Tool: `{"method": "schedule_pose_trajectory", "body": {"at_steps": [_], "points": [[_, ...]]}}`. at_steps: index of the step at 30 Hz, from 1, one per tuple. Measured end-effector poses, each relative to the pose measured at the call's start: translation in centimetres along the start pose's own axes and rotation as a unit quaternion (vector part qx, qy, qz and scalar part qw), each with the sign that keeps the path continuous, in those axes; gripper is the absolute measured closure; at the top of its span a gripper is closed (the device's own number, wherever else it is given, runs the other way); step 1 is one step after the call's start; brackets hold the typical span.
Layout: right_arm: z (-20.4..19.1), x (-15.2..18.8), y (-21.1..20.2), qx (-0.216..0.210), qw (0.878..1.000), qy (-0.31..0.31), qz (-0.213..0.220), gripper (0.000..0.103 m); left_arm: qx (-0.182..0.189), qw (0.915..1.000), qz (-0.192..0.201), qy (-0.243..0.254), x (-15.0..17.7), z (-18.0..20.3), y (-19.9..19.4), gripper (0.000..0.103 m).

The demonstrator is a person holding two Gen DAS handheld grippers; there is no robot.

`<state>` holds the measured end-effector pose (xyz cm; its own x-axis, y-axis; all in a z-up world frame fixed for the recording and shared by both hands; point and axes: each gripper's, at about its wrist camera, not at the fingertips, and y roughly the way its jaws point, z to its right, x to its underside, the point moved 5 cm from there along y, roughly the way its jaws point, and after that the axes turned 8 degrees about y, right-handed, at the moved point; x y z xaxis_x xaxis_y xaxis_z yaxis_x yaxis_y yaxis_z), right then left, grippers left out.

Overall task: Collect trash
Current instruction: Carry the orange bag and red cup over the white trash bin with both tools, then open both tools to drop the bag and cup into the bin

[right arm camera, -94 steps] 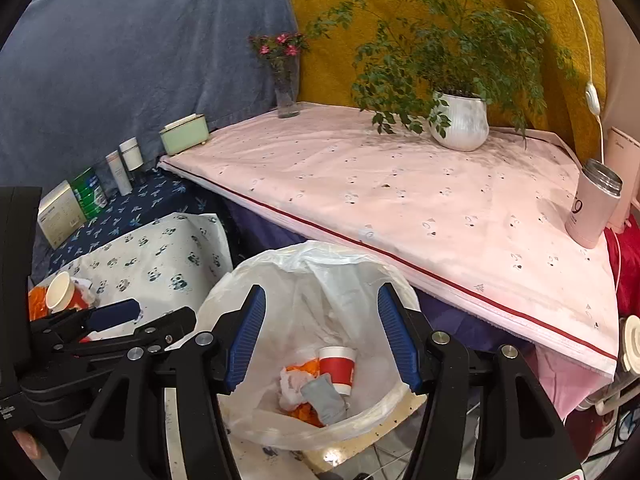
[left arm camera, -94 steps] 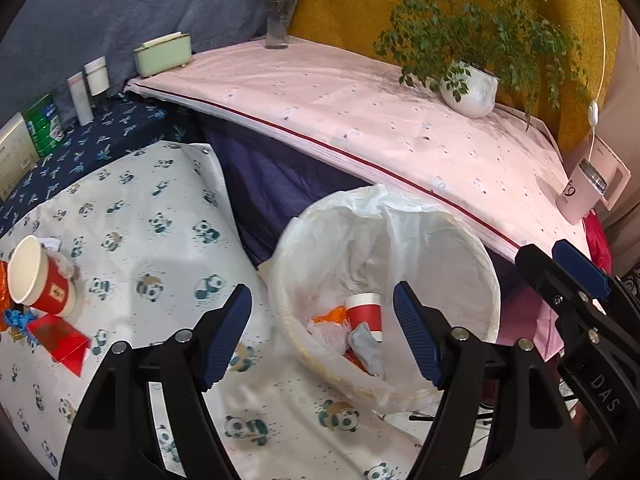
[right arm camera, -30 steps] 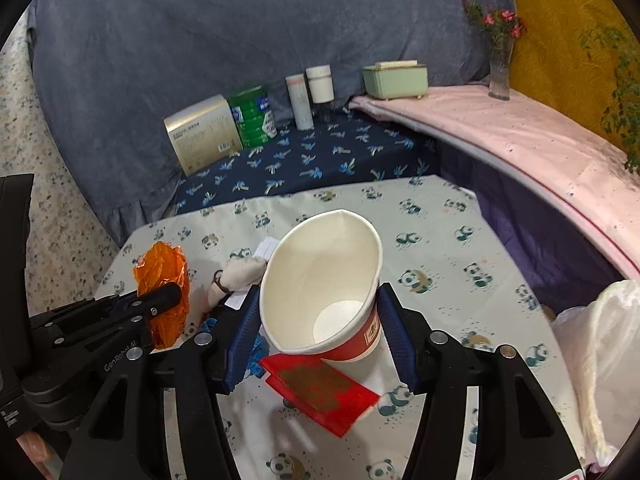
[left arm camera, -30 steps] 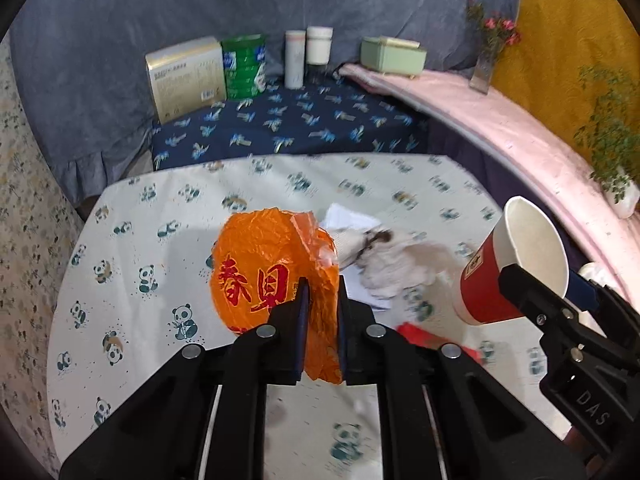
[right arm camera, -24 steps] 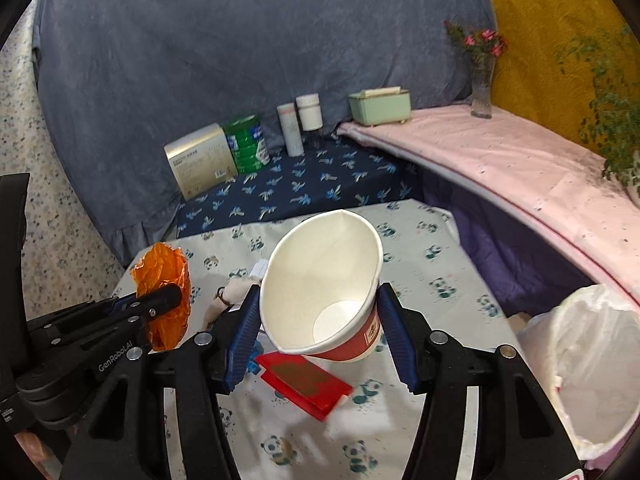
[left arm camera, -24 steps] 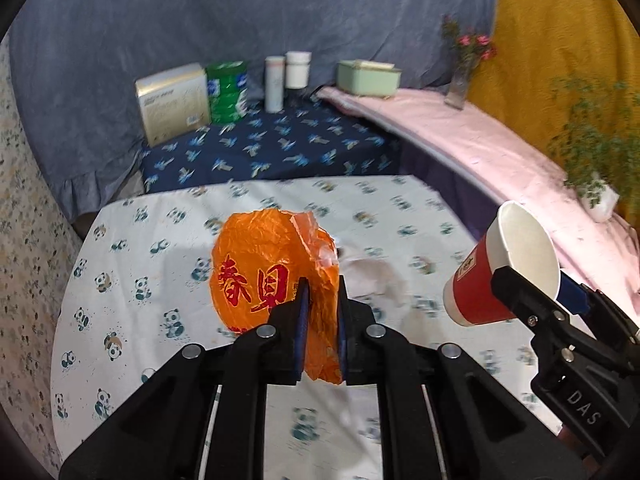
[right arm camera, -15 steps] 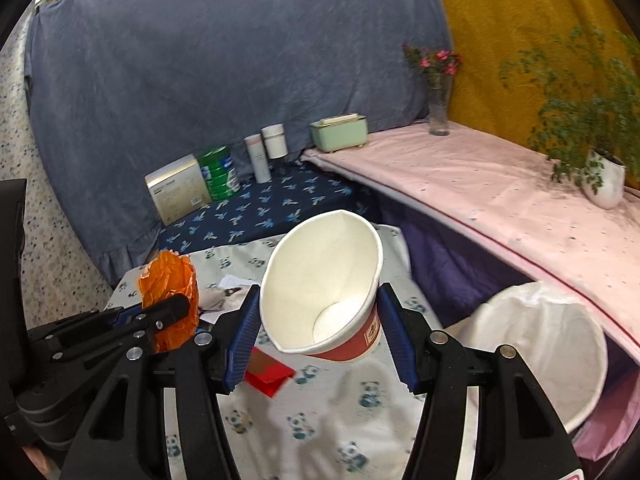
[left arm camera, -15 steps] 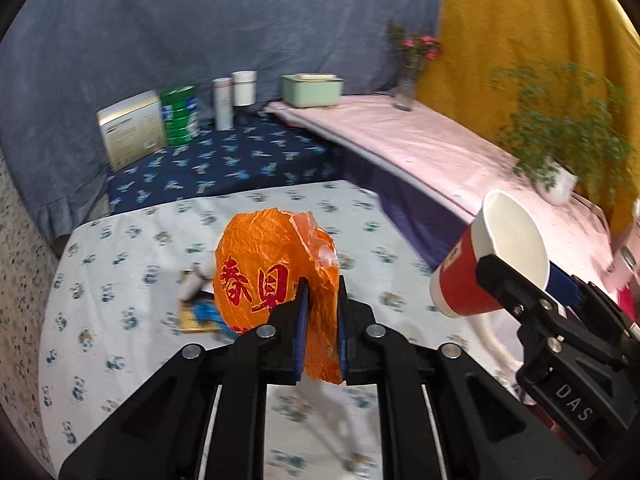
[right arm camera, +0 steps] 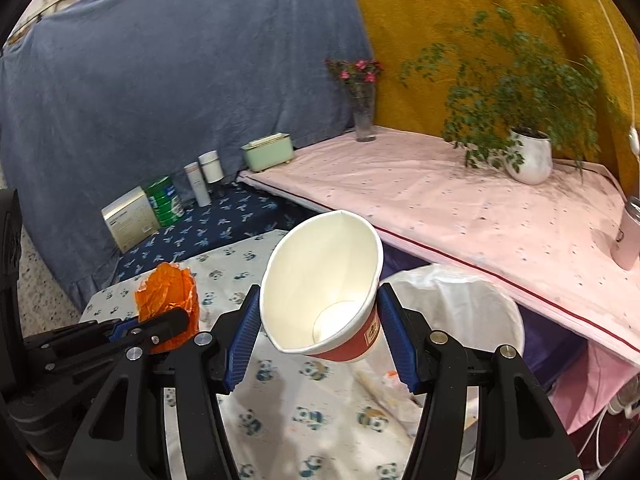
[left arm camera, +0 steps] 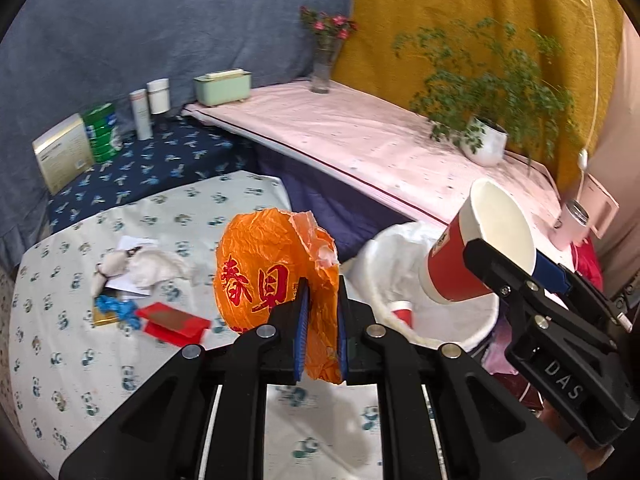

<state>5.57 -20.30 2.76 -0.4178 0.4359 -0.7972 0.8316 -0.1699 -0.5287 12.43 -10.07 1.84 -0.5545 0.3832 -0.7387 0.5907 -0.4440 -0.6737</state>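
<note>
left gripper [left arm camera: 320,312] pinches orange wrapper [left arm camera: 272,272] | right gripper [right arm camera: 320,336] clamps paper cup [right arm camera: 320,280] (squashed oval)

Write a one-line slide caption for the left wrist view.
Left tongs clamp an orange plastic bag; right tongs carry a red paper cup toward the lined bin.

The wrapper [left arm camera: 272,276] is orange with red characters; the paper cup [left arm camera: 460,268] red outside, white inside; the tablecloth [left arm camera: 100,360] panda-printed.

Each hand-held gripper [left arm camera: 320,316] is matte black with blue-padded fingers [right arm camera: 240,340], silver screws and "DAS" lettering.
</note>
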Motion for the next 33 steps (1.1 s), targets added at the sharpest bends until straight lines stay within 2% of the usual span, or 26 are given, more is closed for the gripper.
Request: {"method": "schedule_pose_trajectory", "body": {"at_steps": [13, 17, 27, 30, 33], "points": [[9.3, 0.5, -0.4, 0.043, 0.998, 0.046, 0.0, 0.047, 0.076, 0.9966, -0.03, 0.005, -1.6, 6.0, 4.0, 0.091], [11.7, 0.8, -0.1, 0.054, 0.997, 0.06, -0.003, 0.047, 0.11, 0.9926, -0.052, 0.002, -1.9, 8.1, 6.1, 0.091], [16.2, 1.9, 1.4, 0.076, 0.993, 0.088, -0.017, 0.047, 0.153, 0.9838, -0.093, 0.006, -1.4, 12.0, 10.8, 0.091], [16.9, 2.0, 2.3, 0.078, 0.993, 0.09, -0.021, 0.047, 0.158, 0.9825, -0.099, 0.004, -1.3, 12.6, 11.8, 0.086], [17.0, 2.2, 3.1, 0.076, 0.993, 0.09, -0.027, 0.046, 0.148, 0.9838, -0.102, -0.005, -1.2, 12.2, 12.5, 0.059]]}}
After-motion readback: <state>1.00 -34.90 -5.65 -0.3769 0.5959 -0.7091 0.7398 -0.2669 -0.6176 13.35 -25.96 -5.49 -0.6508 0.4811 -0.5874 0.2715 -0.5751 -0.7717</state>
